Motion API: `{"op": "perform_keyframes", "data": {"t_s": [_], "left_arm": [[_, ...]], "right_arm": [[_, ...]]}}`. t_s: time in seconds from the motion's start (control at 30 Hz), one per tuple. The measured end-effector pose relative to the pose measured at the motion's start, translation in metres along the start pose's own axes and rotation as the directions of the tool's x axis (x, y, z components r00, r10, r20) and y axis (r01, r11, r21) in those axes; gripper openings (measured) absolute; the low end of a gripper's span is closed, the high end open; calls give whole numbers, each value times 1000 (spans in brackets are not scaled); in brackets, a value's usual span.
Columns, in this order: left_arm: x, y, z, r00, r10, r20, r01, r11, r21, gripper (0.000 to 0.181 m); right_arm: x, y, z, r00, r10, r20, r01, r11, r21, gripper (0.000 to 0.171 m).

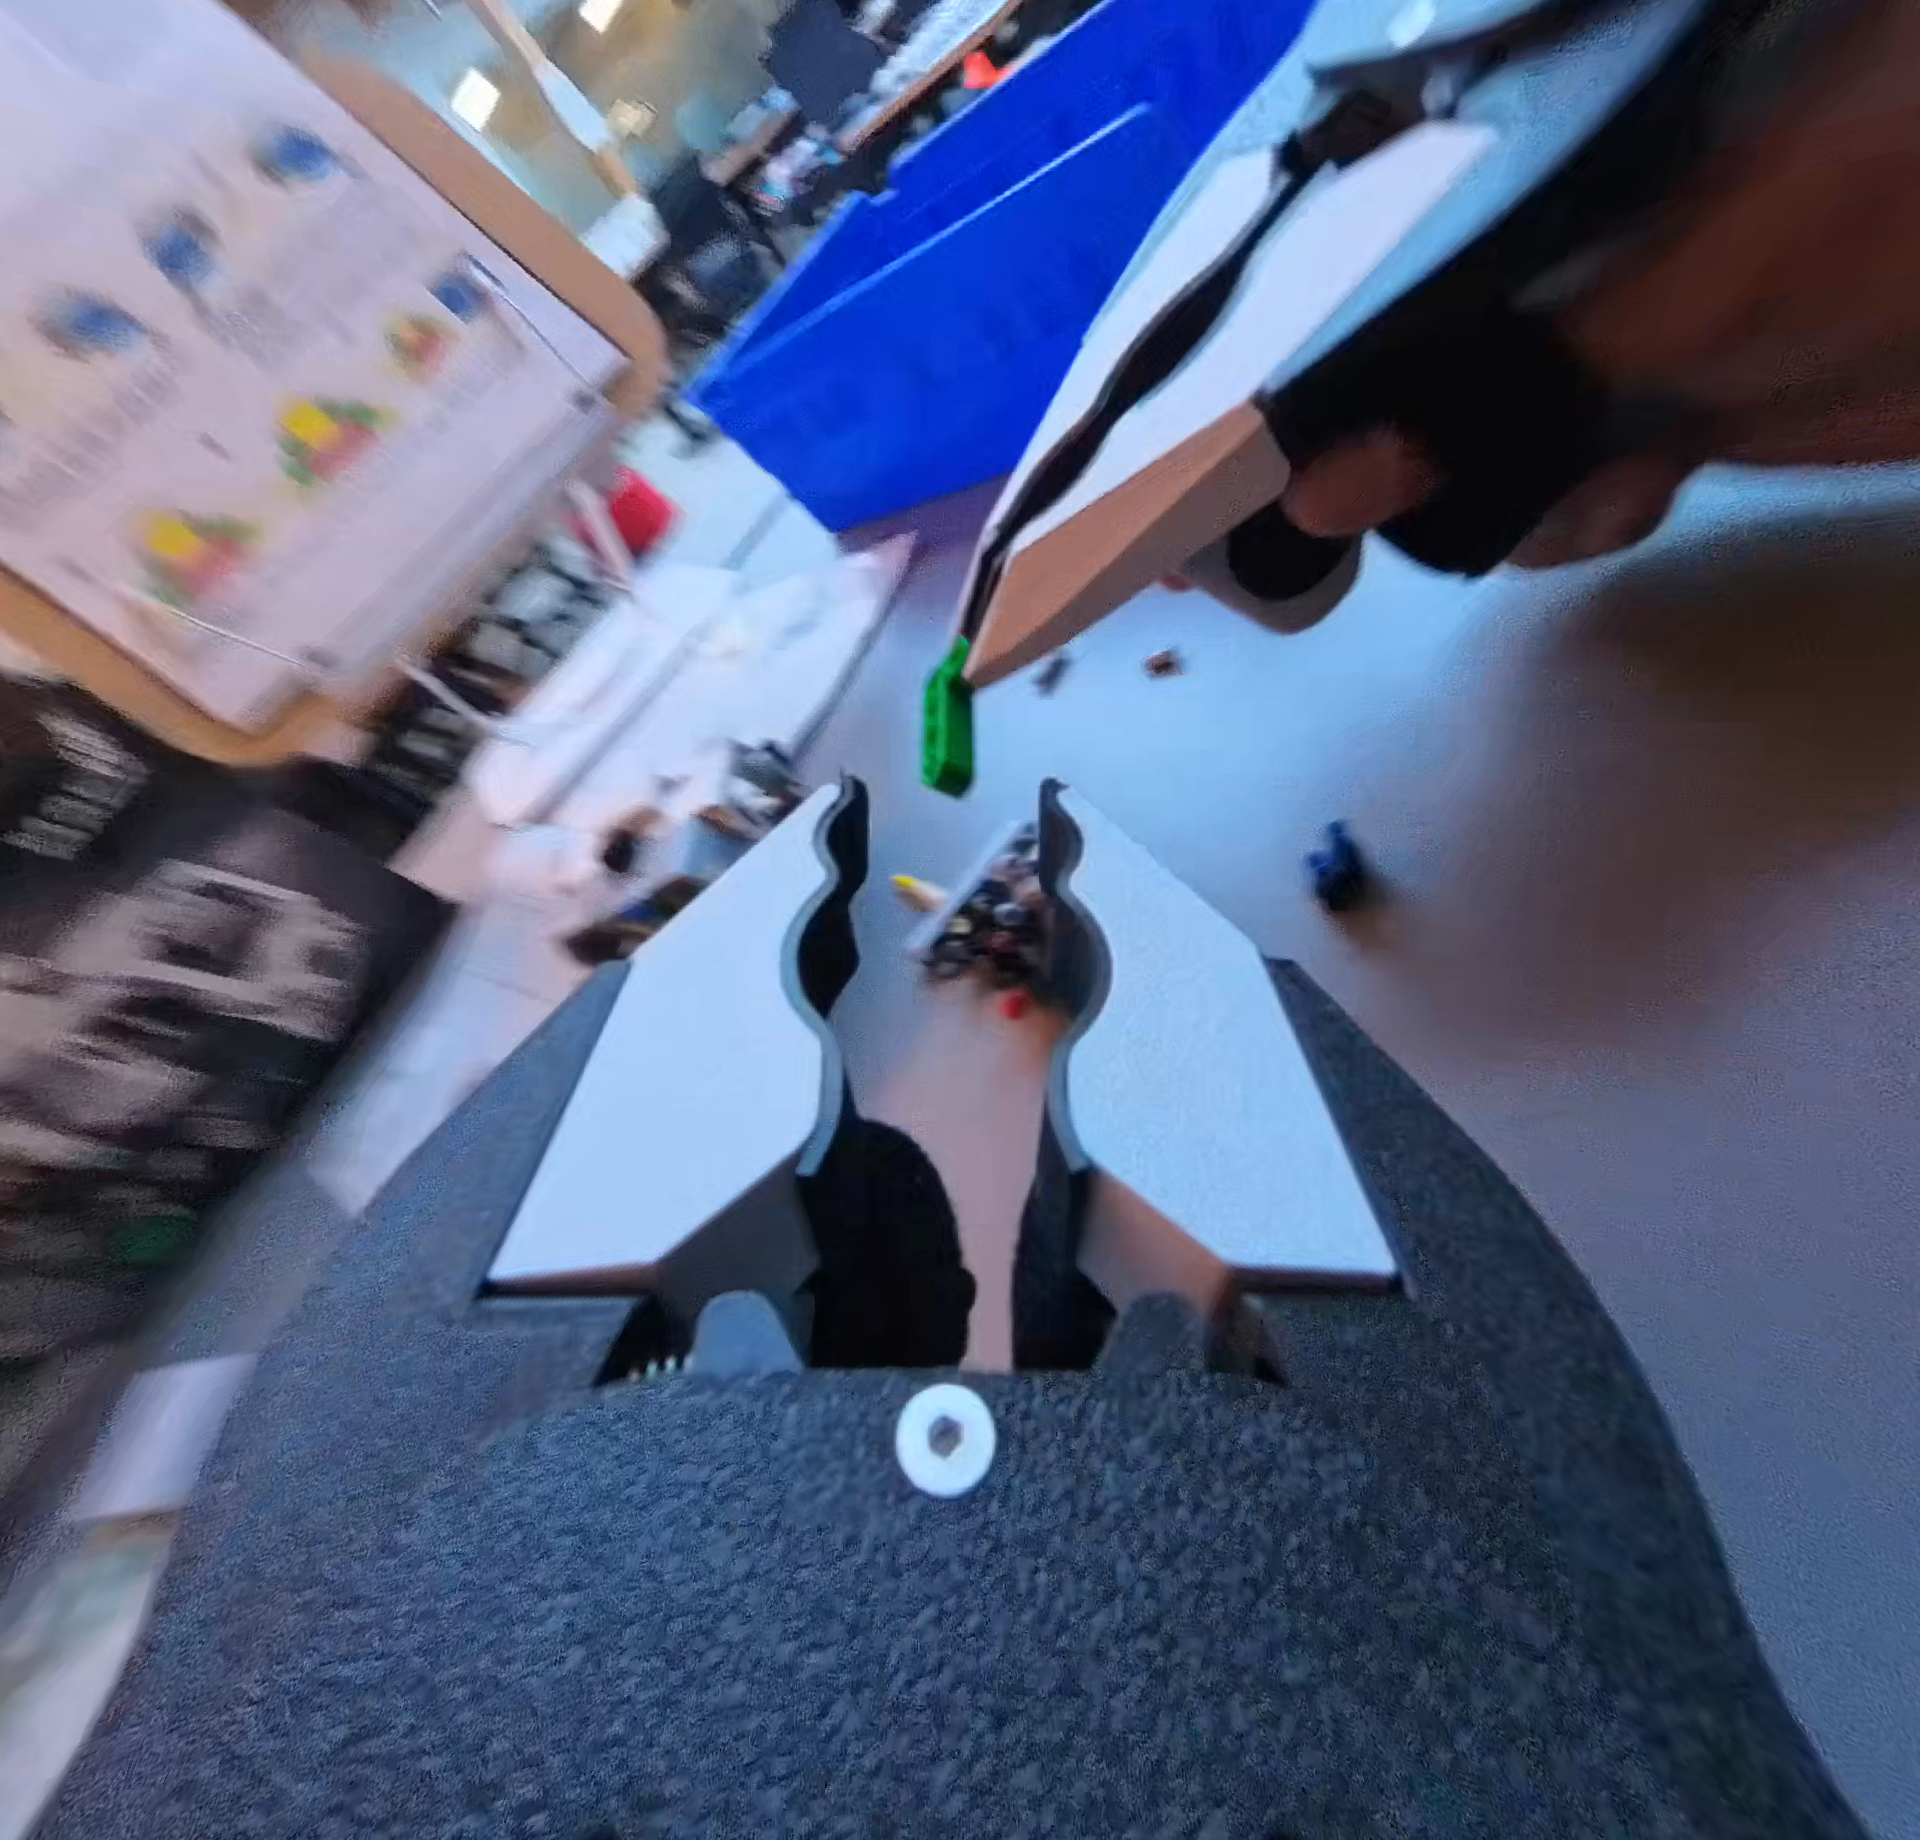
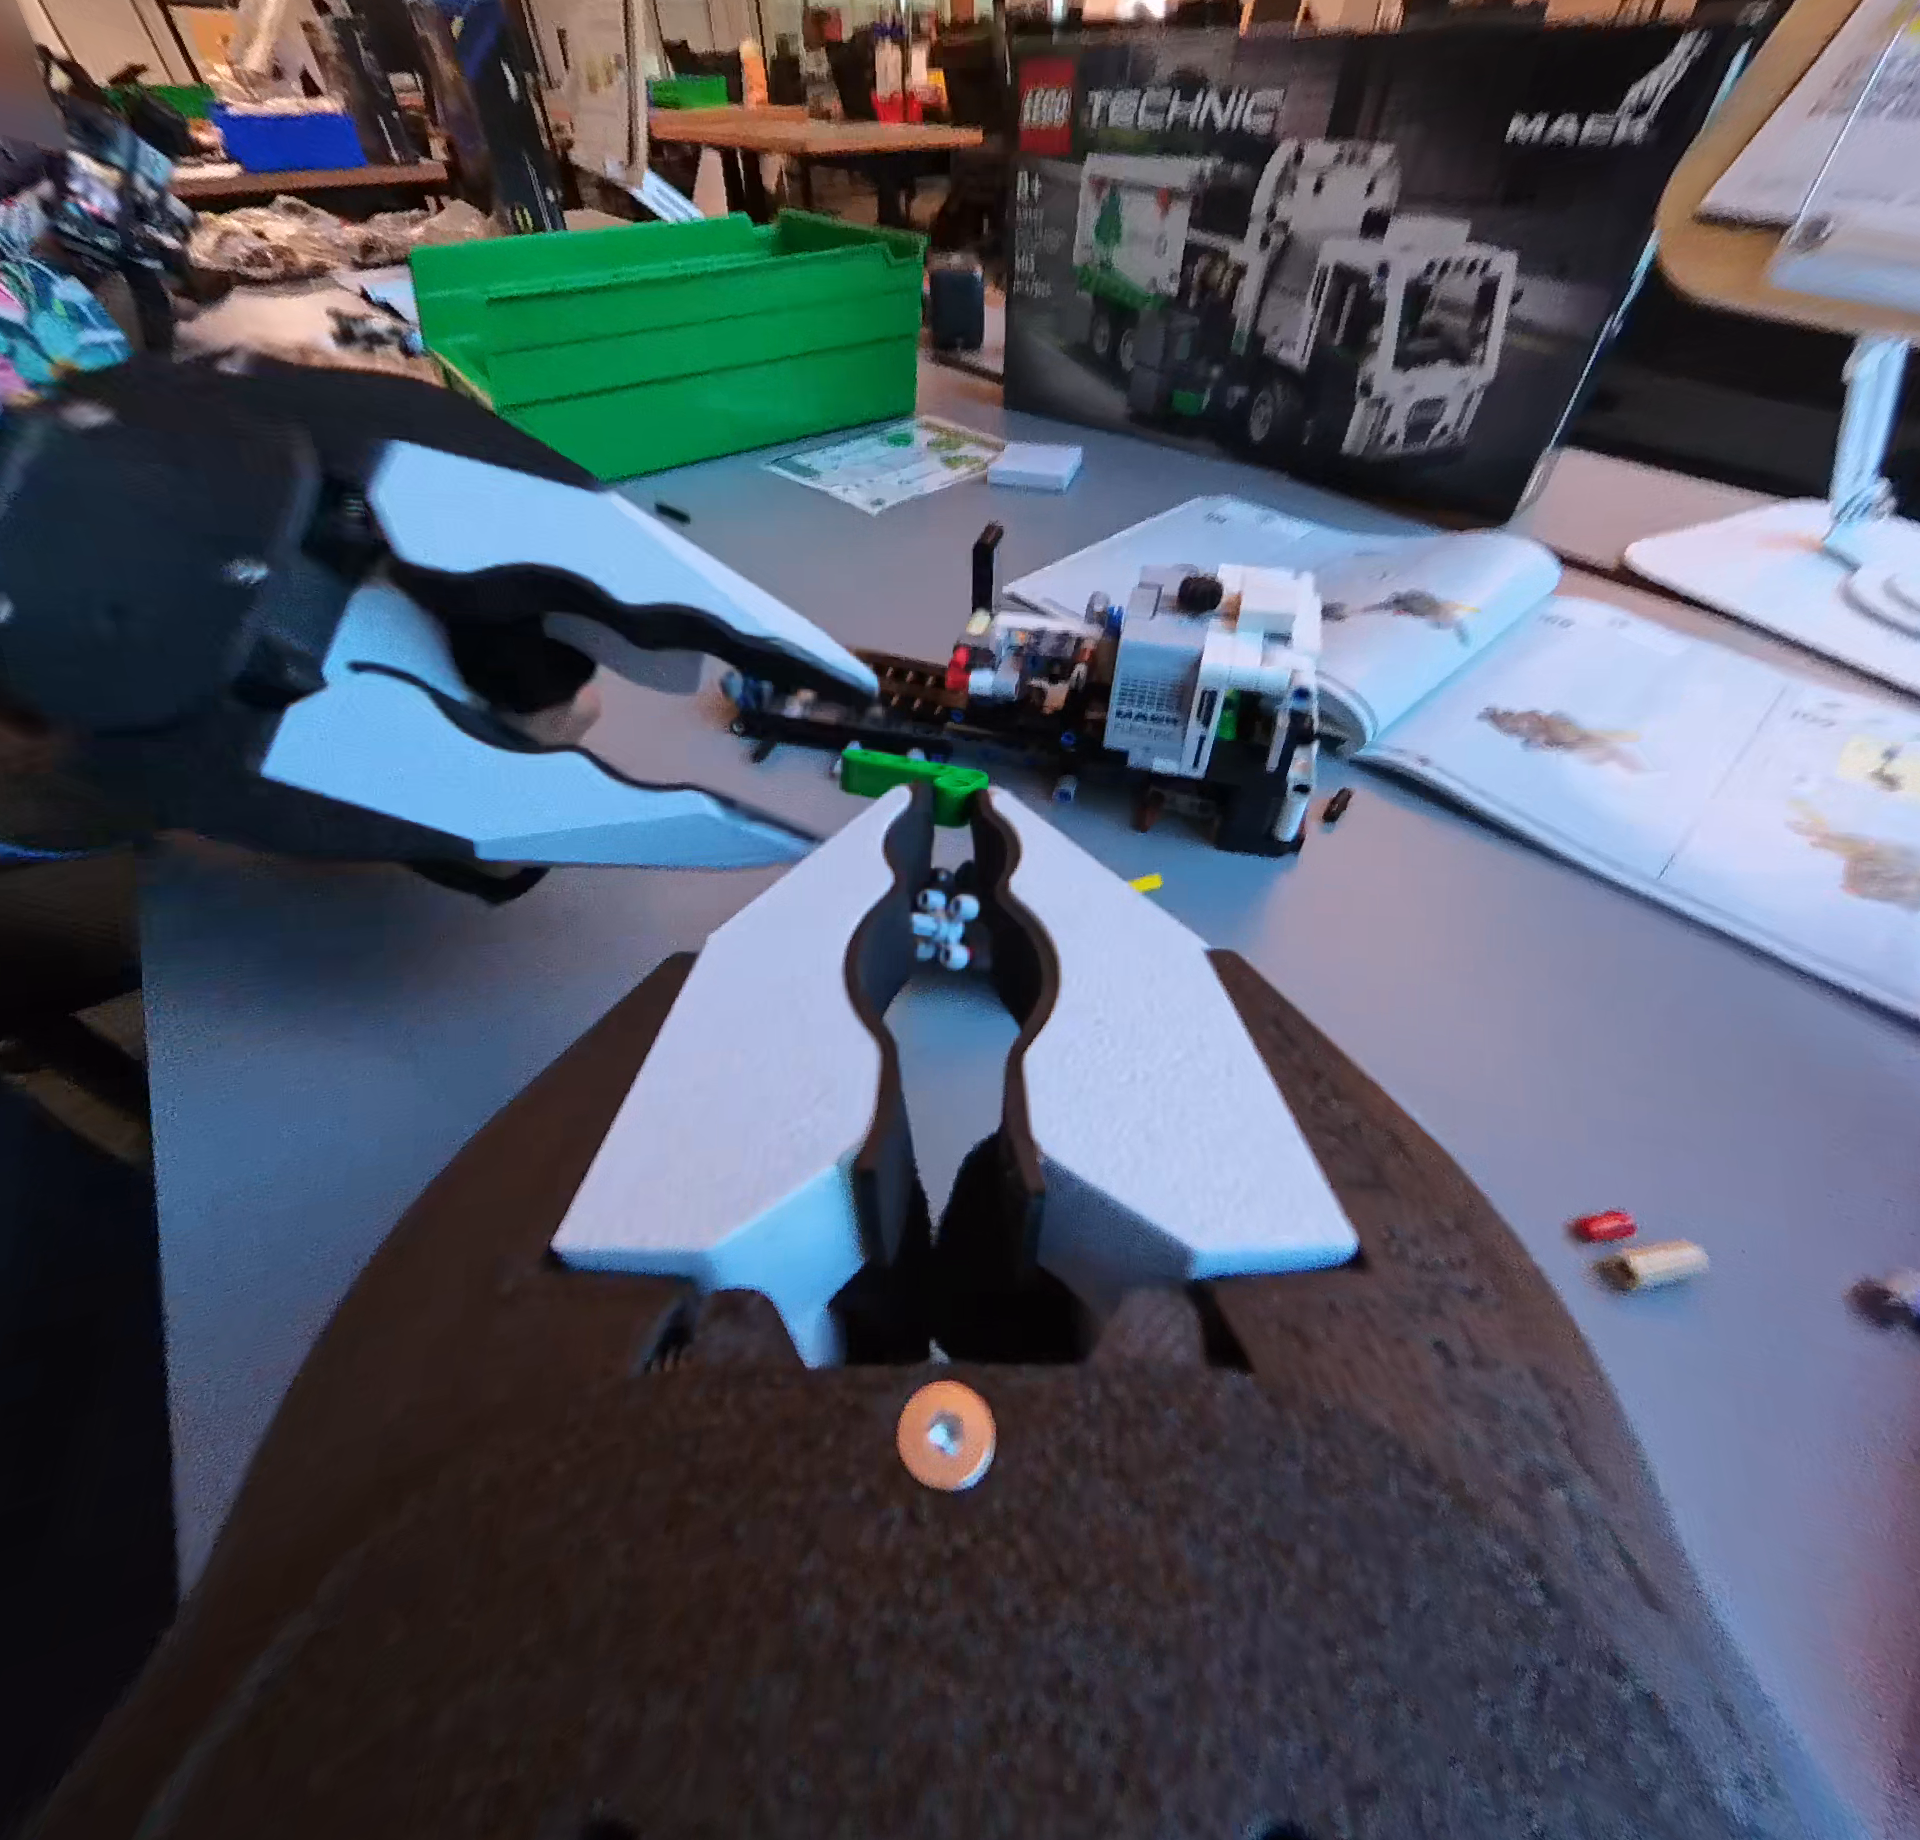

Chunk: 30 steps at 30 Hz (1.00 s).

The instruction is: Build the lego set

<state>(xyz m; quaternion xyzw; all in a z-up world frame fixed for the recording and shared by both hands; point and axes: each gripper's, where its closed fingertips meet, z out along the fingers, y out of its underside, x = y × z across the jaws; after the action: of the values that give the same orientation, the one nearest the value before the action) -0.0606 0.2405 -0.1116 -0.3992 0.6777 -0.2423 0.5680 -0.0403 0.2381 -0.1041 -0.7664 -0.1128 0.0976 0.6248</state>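
One green piece [image 1: 948, 720] is seen in the left wrist view, pinched at the tip of the right gripper [image 1: 971, 663] above the bench [image 1: 1558, 855], while the left gripper [image 1: 951, 803] is held with its tongs apart and empty just below it. In the right wrist view the right gripper [image 2: 951, 803] is clamped on that green piece [image 2: 914, 774], and the truck [image 2: 1122, 689] is shown toward the far edge with only its cab built and its frame bare beside an open booklet [image 2: 1558, 689]. Much of the build is judged left, loose parts [image 2: 1642, 1260] lying near the right edge.

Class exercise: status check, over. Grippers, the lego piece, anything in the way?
Right gripper shut on green piece. Left gripper open, empty, close beside it. Part-built truck just beyond on the table. Nothing in between.
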Motion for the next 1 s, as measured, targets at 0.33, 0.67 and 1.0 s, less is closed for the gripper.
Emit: {"op": "perform_keyframes", "data": {"t_s": [0.33, 0.67, 1.0], "left_arm": [[-1, -33, -10, 716, -568, -406, 647, 758, 81, 20], [3, -16, -5, 896, -359, -261, 388, 919, 67, 7], [-20, -44, -14, -48, -830, -556, 961, 113, -252, 4]], "right_arm": [[-15, -25, -10, 994, -103, 27, 96, 976, 196, 6], [-16, -8, -8, 996, -2, 91, 1, 1000, 11, 7], [5, -13, -21, 964, -267, 25, 267, 963, -26, 22]]}}
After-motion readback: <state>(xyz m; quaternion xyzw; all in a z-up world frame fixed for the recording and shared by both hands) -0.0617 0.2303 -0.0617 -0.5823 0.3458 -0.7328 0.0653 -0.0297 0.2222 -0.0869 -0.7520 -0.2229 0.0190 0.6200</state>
